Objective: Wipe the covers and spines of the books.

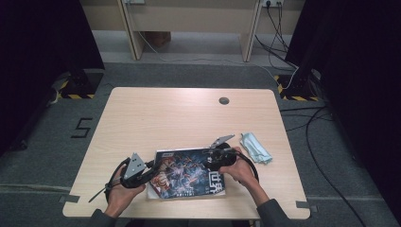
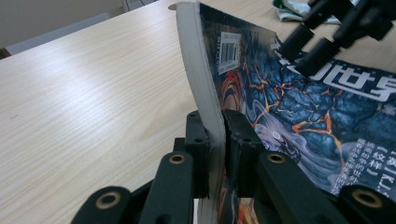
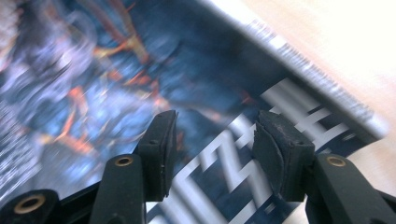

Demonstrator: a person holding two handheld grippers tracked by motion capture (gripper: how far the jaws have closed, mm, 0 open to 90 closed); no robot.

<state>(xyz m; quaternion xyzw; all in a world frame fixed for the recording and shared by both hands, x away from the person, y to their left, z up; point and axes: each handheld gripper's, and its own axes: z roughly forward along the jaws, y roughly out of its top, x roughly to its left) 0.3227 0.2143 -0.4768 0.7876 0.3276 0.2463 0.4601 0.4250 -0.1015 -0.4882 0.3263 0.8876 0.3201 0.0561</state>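
Observation:
A magazine [image 1: 187, 174] with a dark blue and orange cover lies near the front edge of the table. My left gripper [image 1: 153, 171] is shut on its left edge. In the left gripper view the pads [image 2: 201, 140] pinch the thick page edge [image 2: 205, 93], which curves upward. My right gripper [image 1: 211, 158] stands open over the cover's upper right part, by the white title letters. In the right gripper view its jaws [image 3: 212, 140] are apart with nothing between them and the blurred cover [image 3: 116, 70] close below. Whether the fingertips [image 2: 317, 51] touch the cover I cannot tell.
A crumpled pale green cloth [image 1: 255, 147] lies right of the magazine. The wooden table [image 1: 189, 113] has a round cable hole [image 1: 224, 100] near its far edge. Cables run over the floor at the right, and dark curtains hang on both sides.

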